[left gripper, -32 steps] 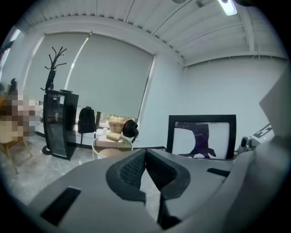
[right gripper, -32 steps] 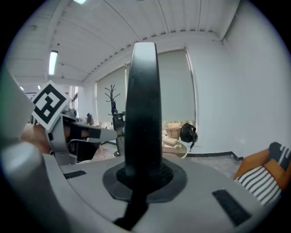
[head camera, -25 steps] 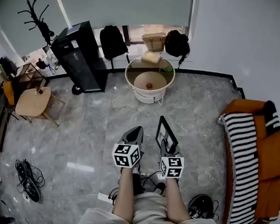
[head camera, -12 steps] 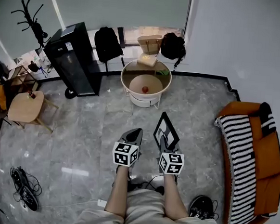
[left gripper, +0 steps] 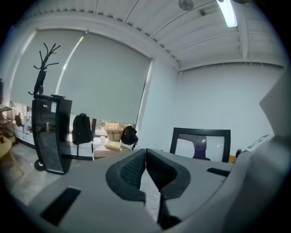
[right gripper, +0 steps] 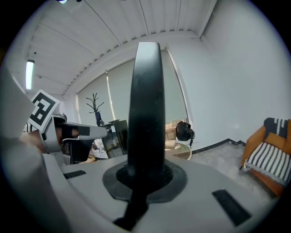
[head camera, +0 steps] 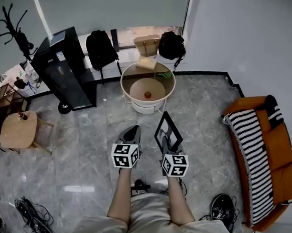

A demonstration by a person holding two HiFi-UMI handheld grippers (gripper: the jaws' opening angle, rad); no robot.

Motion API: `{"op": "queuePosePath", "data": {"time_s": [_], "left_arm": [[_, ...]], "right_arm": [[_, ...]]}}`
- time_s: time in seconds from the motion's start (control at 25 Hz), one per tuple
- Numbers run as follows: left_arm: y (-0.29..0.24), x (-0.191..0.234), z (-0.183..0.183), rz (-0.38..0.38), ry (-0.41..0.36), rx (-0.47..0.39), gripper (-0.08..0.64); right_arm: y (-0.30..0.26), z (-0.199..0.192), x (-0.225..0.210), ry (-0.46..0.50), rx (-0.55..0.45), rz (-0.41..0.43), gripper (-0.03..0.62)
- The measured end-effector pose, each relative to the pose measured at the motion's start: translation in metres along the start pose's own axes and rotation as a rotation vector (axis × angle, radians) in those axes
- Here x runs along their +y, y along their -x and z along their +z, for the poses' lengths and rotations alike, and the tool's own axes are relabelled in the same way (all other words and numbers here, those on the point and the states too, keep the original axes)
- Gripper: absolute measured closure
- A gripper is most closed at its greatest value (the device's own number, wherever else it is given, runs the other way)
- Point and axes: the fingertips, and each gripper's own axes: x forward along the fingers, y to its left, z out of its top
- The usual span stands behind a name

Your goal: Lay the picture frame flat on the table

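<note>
One thin, black-rimmed rectangular picture frame (head camera: 168,131) with glossy glass stands upright, clamped edgewise in the right gripper (head camera: 168,145) jaws above the polished grey marble floor (head camera: 84,129), short of one round white counter (head camera: 122,82). The left gripper (head camera: 131,133) has its ribbed jaws closed, empty.

Well ahead of the left gripper (head camera: 131,133) and off to its left stands a black cabinet (head camera: 64,69), with a black backpack (head camera: 101,49) just beside it. Far to the left sits a small wooden table (head camera: 18,128). Well right of the right gripper (head camera: 165,144) is an orange sofa (head camera: 279,144) with a striped blanket (head camera: 252,147).
</note>
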Motion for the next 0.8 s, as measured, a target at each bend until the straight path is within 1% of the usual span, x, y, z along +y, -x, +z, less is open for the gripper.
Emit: {"op": "queuePosePath", "data": {"time_s": [0.08,0.16,0.36,0.44,0.56,0.68,0.8], "left_arm": [[0.002,0.020,0.011,0.008,0.000,-0.017,0.538],[-0.001,0.032,0.020,0.018,0.002,-0.032,0.538],[-0.001,0.052,0.022,0.028,-0.009,-0.026,0.538],[0.001,0.070,0.024,0.043,0.005,-0.032,0.538],[0.004,0.101,0.027,0.074,0.034,-0.042,0.538],[0.000,0.128,0.033,0.111,0.060,-0.051,0.538],[-0.016,0.140,0.042,0.125,0.054,-0.061,0.538]], "right_arm": [[-0.006,0.005,0.015,0.016,-0.004,-0.005,0.552],[-0.014,0.012,0.019,0.037,0.001,-0.014,0.552],[-0.026,0.019,0.004,0.047,0.021,-0.069,0.552],[-0.032,0.023,-0.002,0.057,0.019,-0.084,0.552],[-0.043,0.027,-0.009,0.045,0.013,-0.097,0.552],[-0.064,0.034,-0.014,0.038,0.016,-0.090,0.552],[-0.096,0.045,-0.018,0.044,0.011,-0.074,0.552]]}}
